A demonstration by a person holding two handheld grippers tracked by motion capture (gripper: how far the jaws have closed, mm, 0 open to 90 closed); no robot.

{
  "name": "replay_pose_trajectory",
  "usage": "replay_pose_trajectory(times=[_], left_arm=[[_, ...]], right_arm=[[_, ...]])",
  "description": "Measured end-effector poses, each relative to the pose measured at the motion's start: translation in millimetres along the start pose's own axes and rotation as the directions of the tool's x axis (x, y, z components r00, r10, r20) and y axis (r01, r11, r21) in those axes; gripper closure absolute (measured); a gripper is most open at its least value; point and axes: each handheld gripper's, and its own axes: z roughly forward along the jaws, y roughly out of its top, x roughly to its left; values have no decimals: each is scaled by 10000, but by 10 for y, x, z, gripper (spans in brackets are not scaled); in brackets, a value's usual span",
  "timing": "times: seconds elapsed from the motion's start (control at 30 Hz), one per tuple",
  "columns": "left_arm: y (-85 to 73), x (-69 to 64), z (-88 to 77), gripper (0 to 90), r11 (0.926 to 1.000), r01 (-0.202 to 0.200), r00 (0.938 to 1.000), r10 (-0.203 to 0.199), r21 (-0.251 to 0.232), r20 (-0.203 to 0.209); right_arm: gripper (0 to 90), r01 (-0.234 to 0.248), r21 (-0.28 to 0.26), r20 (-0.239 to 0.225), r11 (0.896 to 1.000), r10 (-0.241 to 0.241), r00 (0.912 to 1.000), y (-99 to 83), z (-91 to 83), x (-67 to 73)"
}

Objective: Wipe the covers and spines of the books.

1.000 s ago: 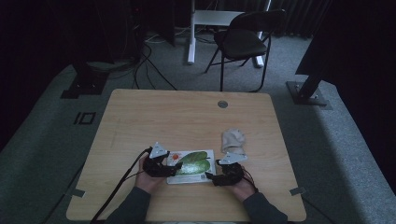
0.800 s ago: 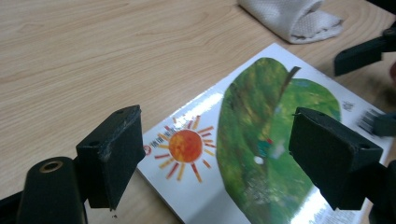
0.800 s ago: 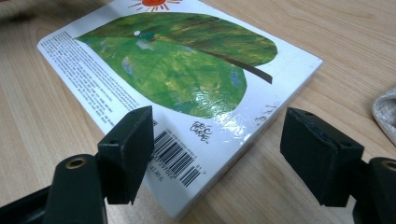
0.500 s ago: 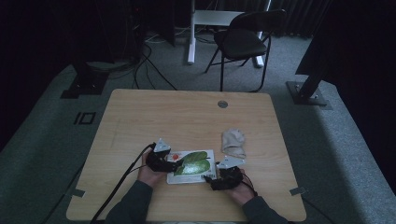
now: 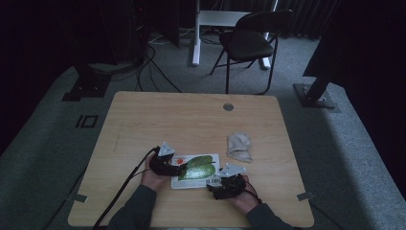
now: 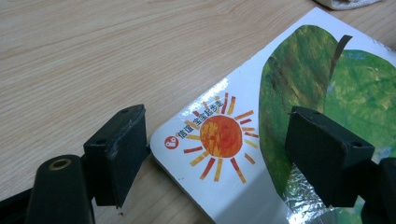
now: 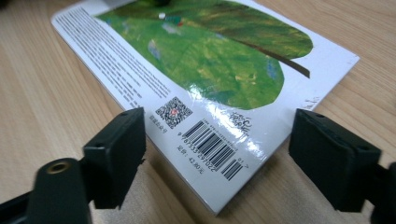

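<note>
Lying flat near the table's (image 5: 143, 120) front edge, the picture book (image 5: 198, 167) sits between both grippers. Left gripper (image 6: 215, 154) gapes over its sun corner; right gripper (image 7: 217, 158), jaws just widening, straddles the barcode corner ungripped. Closing shallowly could skid the glossy cover sideways.

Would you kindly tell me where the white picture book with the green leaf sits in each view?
High view: white picture book with the green leaf, lower middle, between both grippers.
Left gripper view: right half.
Right gripper view: centre and top.
Shared landmark: its green leaf.
</note>
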Motion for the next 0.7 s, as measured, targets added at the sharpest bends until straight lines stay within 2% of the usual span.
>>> replay_pose_trajectory(times=[0.07, 0.33, 0.7], left_arm=[[2, 16, 3, 216, 10000, 46, 10000, -46, 27, 54], [0, 36, 10, 237, 9995, 313, 9989, -316, 101, 350], [-1, 14, 1, 237, 9998, 189, 9995, -191, 81, 238]], right_arm=[[175, 115, 39, 69, 9999, -115, 9999, 1, 5, 11], [169, 32, 22, 29, 10000, -32, 10000, -4, 10, 5], [145, 22, 87, -4, 10000, -22, 10000, -17, 31, -6]])
